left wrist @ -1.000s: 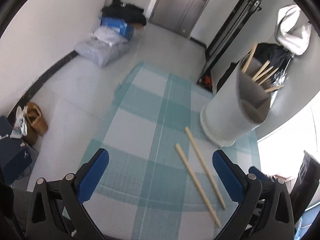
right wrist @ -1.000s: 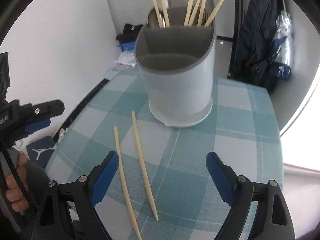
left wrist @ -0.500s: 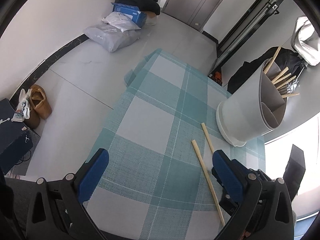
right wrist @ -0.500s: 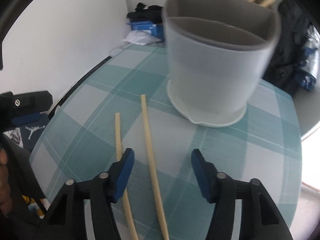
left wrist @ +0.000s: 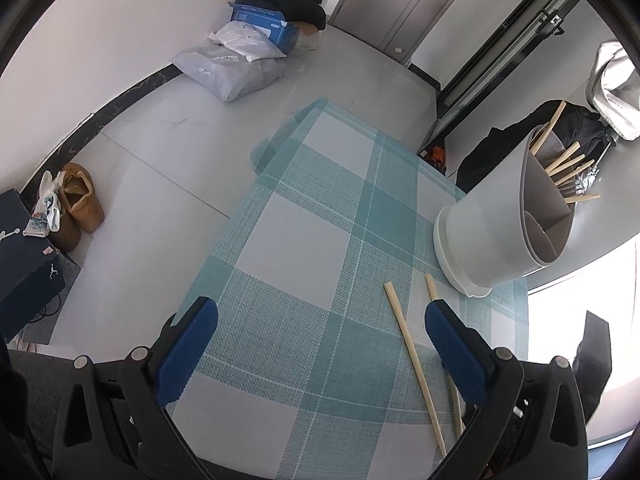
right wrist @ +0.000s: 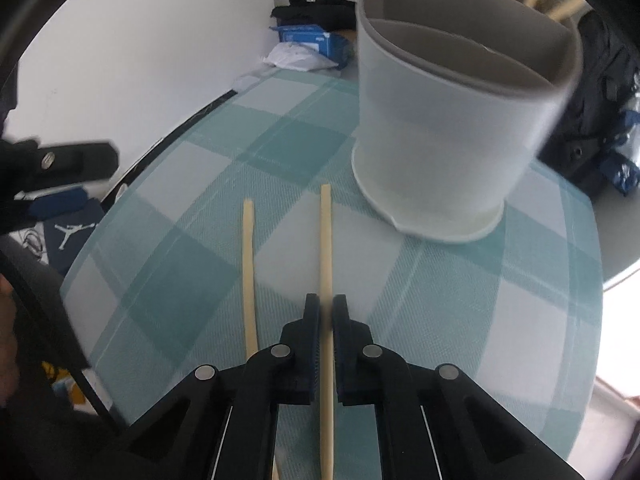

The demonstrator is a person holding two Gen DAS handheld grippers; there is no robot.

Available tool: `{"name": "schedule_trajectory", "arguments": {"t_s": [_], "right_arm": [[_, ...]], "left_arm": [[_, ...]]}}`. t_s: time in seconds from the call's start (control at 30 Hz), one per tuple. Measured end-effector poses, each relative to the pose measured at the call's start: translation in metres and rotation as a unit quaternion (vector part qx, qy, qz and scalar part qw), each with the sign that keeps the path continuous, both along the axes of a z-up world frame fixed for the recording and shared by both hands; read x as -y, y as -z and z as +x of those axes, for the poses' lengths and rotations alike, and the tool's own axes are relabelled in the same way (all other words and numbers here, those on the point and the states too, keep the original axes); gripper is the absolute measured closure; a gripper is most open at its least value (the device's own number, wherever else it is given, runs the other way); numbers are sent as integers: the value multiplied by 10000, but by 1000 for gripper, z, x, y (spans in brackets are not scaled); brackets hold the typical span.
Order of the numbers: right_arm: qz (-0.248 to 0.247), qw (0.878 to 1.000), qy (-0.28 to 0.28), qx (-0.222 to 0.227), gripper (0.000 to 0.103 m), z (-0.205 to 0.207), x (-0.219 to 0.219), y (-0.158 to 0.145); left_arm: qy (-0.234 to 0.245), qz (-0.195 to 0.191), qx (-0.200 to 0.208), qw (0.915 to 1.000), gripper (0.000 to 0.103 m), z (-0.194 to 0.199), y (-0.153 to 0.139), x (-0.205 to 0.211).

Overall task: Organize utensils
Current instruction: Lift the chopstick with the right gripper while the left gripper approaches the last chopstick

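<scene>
A thin, stiff, light chopstick was pinched mid-shaft by the closed right gripper; slipping seemed likely. The left gripper was held wide open, empty.

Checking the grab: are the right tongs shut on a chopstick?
Yes, shut: the right tongs pinch the chopstick nearer the utensil holder.

Home entryway: shoes, door, checked tablecloth

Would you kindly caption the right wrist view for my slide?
Right claw shut on one chopstick; a second chopstick lies beside it before the utensil holder.
</scene>
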State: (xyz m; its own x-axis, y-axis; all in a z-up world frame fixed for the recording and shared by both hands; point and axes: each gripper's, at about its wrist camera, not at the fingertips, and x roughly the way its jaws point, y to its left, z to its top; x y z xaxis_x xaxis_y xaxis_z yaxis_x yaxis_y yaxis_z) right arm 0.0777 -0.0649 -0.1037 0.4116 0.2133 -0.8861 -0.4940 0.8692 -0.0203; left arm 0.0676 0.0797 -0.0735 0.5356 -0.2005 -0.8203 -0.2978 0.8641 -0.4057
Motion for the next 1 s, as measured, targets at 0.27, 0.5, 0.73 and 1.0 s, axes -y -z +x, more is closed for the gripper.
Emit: {"name": "schedule_trajectory", "arguments": {"t_s": [0.27,0.5,0.73,1.0], "right_arm": [[-224,9977,-135,-617,95,-31,36,-7],[-329,9953,-377,-826,84,-18,30,-8],[-280,9960,-344,-774,84,21,5,-5],[-446,9947,-636,-667,98,21,-16,-5]], "left_arm": [[55,-28,-9,10000,1,1,-2,7],[-15,8,-147,9999,1,2,3,3],[-153,64,-227,9996,1,4,6,-2],[-84,52,-550,9984,1,13,18,4]]}}
